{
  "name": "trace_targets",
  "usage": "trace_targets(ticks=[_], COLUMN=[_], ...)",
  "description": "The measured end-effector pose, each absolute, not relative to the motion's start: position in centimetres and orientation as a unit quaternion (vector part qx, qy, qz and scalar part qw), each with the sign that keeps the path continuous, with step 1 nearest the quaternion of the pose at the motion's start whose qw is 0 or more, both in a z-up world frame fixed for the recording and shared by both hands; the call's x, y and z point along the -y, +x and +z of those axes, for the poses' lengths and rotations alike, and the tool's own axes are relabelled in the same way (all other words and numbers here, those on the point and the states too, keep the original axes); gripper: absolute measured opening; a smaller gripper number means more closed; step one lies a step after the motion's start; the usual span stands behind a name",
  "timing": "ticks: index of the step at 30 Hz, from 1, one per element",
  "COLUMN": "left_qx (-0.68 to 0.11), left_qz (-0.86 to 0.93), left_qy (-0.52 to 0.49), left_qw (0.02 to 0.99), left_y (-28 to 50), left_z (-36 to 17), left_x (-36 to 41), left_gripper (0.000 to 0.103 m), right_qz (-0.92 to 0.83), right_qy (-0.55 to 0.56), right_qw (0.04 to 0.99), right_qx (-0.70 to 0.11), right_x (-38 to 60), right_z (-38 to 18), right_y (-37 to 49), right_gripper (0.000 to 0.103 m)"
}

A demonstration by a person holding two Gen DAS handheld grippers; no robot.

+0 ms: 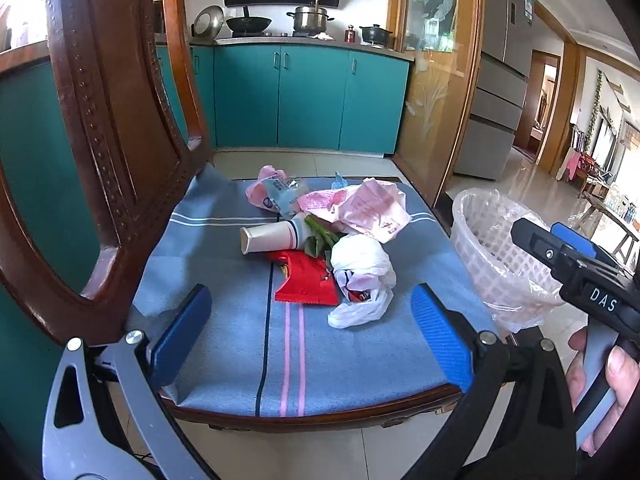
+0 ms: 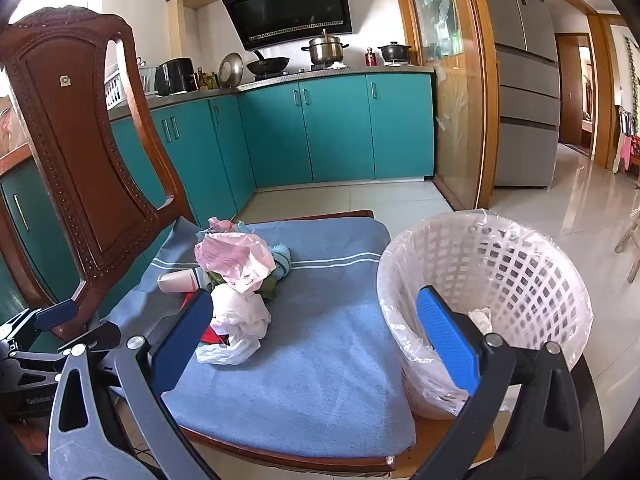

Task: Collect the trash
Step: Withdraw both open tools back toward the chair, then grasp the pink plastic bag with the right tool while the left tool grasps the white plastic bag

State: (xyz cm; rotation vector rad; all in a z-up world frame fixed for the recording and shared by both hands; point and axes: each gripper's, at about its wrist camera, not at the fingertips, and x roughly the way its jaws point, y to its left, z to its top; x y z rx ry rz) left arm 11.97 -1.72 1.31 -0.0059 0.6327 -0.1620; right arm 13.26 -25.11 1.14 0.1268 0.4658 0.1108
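A pile of trash lies on the blue chair cushion (image 1: 224, 320): a paper cup (image 1: 272, 236) on its side, a red wrapper (image 1: 306, 282), a white plastic bag (image 1: 362, 276), crumpled pink paper (image 1: 372, 206), a pink packet (image 1: 272, 190) and green stems (image 1: 320, 236). My left gripper (image 1: 316, 334) is open and empty, just in front of the pile. My right gripper (image 2: 316, 338) is open and empty, between the pile (image 2: 236, 276) and the white basket (image 2: 500, 276). It also shows in the left wrist view (image 1: 576, 264).
The lined white basket (image 1: 492, 248) stands on the floor right of the chair, with a small white scrap (image 2: 480, 318) inside. The carved wooden chair back (image 2: 80, 152) rises at left. Teal kitchen cabinets (image 2: 320, 132) stand behind, and a glass door (image 2: 452, 92) and fridge (image 2: 524, 80) at right.
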Motion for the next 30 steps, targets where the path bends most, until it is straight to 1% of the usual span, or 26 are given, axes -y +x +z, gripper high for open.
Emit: trace_targets(ticks=[23, 28, 30], left_qx=[-0.316, -0.321, -0.321], left_qz=[-0.084, -0.082, -0.081], left_qy=[0.004, 0.003, 0.004], left_qw=[0.945, 0.944, 0.943], left_y=[12.1, 12.4, 12.4], left_z=[1.1, 0.8, 0.7], left_x=[2.7, 2.6, 2.6], left_gripper=[0.099, 0.099, 0.099], right_qz=[0.066, 0.119, 0.129], right_qy=[0.052, 0.063, 0.065], right_qw=[0.968, 0.958, 0.951], right_qx=[-0.237, -0.252, -0.272], right_x=[24.8, 23.6, 22.7], right_z=[0.6, 0.3, -0.5], right_y=[13.8, 17.6, 20.0], right_gripper=[0.099, 0.099, 0.1])
